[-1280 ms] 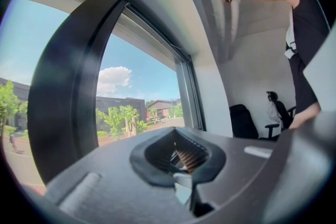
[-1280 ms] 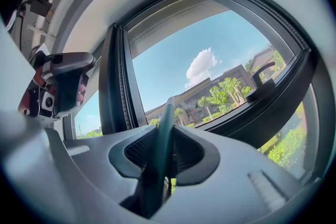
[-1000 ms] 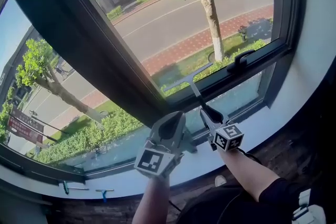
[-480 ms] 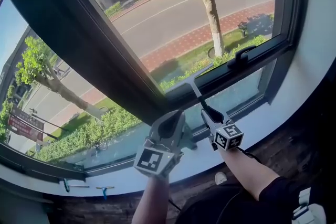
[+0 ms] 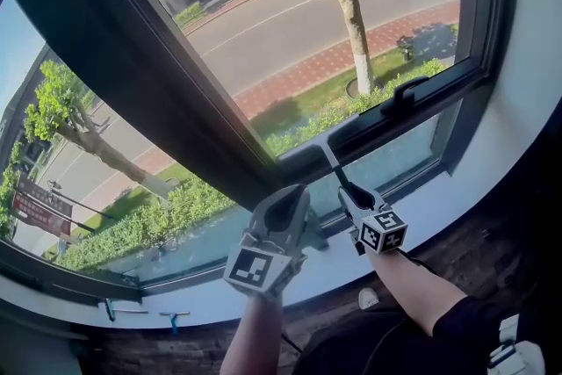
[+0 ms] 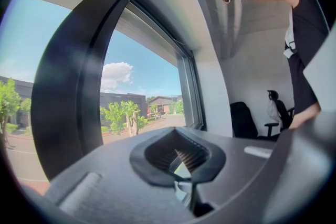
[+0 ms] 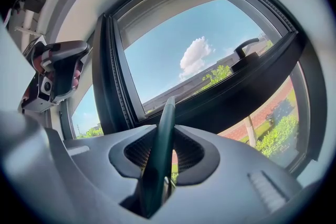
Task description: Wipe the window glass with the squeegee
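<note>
The squeegee (image 5: 331, 161) has a dark green handle and points up at the window glass (image 5: 290, 31). Its blade end lies against the dark lower frame of the tilted sash and is hard to make out. My right gripper (image 5: 353, 194) is shut on the handle, which runs up between the jaws in the right gripper view, squeegee handle (image 7: 159, 149). My left gripper (image 5: 286, 208) hangs beside it to the left, over the white sill, shut with nothing in it. In the left gripper view the left gripper (image 6: 182, 163) shows its pads together.
A black window handle (image 5: 405, 91) sits on the sash frame at the right. A thick dark mullion (image 5: 149, 75) crosses the window diagonally. Small blue tools (image 5: 174, 323) lie on the white sill (image 5: 457, 206) at lower left. An office chair (image 6: 243, 120) stands in the room behind.
The squeegee has slid down the glass, its blade going from the pane onto the lower frame. My right gripper dropped slightly. The left gripper stayed put.
</note>
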Demonstrator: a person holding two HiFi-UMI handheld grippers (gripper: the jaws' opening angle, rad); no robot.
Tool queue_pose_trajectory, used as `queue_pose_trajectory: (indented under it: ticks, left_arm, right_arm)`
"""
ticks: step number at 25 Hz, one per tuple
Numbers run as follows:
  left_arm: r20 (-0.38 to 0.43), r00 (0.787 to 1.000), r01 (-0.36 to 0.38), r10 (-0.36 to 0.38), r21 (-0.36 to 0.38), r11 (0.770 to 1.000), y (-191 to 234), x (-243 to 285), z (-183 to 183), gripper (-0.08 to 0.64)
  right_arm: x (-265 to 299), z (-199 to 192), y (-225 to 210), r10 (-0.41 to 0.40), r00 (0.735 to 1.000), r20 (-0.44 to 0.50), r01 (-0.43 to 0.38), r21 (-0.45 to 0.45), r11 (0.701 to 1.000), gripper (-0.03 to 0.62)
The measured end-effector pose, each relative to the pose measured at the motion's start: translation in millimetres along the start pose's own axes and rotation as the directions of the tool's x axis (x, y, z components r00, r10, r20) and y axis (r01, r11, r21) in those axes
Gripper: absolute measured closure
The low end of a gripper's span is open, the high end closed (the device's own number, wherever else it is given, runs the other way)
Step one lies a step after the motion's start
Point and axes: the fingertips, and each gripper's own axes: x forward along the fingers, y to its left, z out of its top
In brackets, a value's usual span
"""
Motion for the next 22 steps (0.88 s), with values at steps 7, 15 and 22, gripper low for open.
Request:
queue_pose_trajectory:
  ticks: [7,15,22]
  left_arm:
    - [-0.002,1.000,-0.001,0.001,-0.001,1.000,0.6,-0.7,-0.1,0.557]
    - [0.001,1.000,0.003,-0.003,0.001,1.000,-0.7,-0.6,-0.8,0.558]
    - [0.014,1.000,0.013,-0.013,-0.008,1.000,-3.2,-0.1,-3.3,0.557]
  right_arm:
    - [0.9,-0.2,1.0,0.010,1.000,0.007,-0.010,0.019,1.000,0.492]
    - [0.3,3.1,2.0,0.011,1.000,0.004,-0.011,-0.001,1.000,0.492]
    - [-8.0,28.8,5.0,0.024,0.999,0.044,-0.024,0.013,1.000,0.492]
